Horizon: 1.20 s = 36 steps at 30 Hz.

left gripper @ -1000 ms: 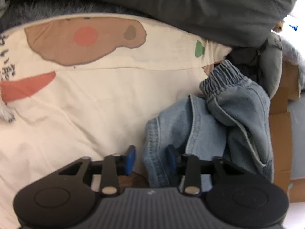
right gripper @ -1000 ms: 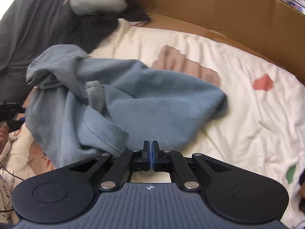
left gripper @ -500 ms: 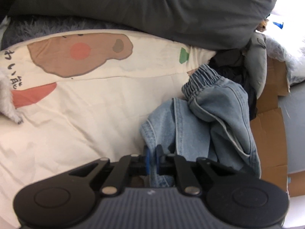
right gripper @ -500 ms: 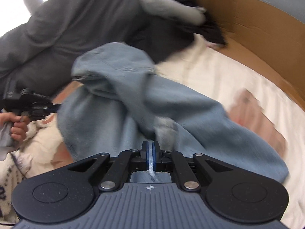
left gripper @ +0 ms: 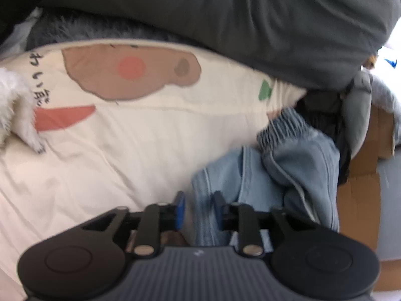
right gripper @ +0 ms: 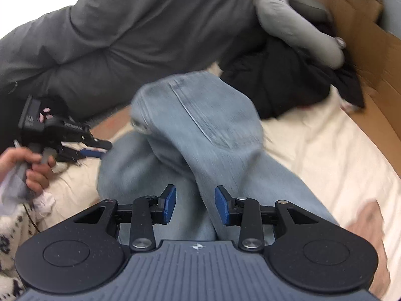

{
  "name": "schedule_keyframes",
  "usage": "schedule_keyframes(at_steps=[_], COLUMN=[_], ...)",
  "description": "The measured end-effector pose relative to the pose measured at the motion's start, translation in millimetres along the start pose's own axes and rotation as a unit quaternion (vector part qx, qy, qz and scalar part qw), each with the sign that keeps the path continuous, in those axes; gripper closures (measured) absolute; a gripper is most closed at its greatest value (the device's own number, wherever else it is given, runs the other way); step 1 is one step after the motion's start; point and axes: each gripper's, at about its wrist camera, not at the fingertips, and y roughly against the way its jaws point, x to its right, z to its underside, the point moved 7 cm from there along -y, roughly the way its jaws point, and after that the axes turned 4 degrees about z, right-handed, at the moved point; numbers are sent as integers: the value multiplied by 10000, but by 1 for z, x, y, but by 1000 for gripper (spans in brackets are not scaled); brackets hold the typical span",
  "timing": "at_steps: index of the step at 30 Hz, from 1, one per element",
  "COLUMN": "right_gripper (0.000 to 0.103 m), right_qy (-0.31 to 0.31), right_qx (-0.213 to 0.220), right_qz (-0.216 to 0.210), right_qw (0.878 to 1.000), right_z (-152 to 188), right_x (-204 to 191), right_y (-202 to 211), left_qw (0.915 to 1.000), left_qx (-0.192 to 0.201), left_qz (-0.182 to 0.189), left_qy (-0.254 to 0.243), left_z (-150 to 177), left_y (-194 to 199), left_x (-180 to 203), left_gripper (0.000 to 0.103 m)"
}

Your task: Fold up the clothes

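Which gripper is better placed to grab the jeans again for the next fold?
Probably the left gripper: its opening jaws straddle a hem edge of the jeans. The right gripper, also opening, hangs over the broad leg, with no edge clearly between its pads.

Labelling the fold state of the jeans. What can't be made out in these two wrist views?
- Jeans, right wrist view: motion blur smears the raised fold; seams and layers unreadable.
- Jeans' near end, both views: hidden under each tool body, so the full outline is unknown.
- Left tongs: jaws opening, denim edge between; contact with the pads is too blurred to tell.
- Black garment: bunched and dark, type unclear.
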Motion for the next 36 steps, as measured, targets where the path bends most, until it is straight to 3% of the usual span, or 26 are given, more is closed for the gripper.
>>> schedule_keyframes(at_steps=[3, 11, 21, 28, 32, 34, 35, 36], right_gripper=[62, 61, 60, 56, 56, 64, 89, 94], right_qy=[287, 1060, 1777, 2259, 2588, 2681, 2706, 2713], right_qx=[13, 70, 318, 253, 134, 48, -10, -13], right_qz=[-131, -109, 184, 555, 771, 828, 849, 878], right_qw=[9995, 9943, 9834, 9722, 9627, 9598, 9589, 9585], right_z=[-28, -72, -71, -79, -78, -77, -76, -77], right_x=[-12, -58, -100, -112, -112, -109, -107, -104], right_y=[-11, -49, -90, -111, -120, -121, -122, -120], left_qw=[9993, 9931, 9872, 9718, 9692, 9687, 9683, 9679], left_qx=[23, 98, 188, 352, 193, 131, 107, 83], left_qz=[172, 724, 1106, 1514, 1672, 1731, 1760, 1793], left_qy=[331, 912, 1129, 1772, 1800, 1777, 1769, 1762], left_z=[-3, -9, -8, -10, -9, -9, -8, -8], left_y=[-4, -23, -25, -38, -50, -54, -55, -57], left_x=[-13, -31, -34, -52, -47, -44, -42, -41], left_gripper=[62, 62, 62, 62, 62, 62, 62, 63])
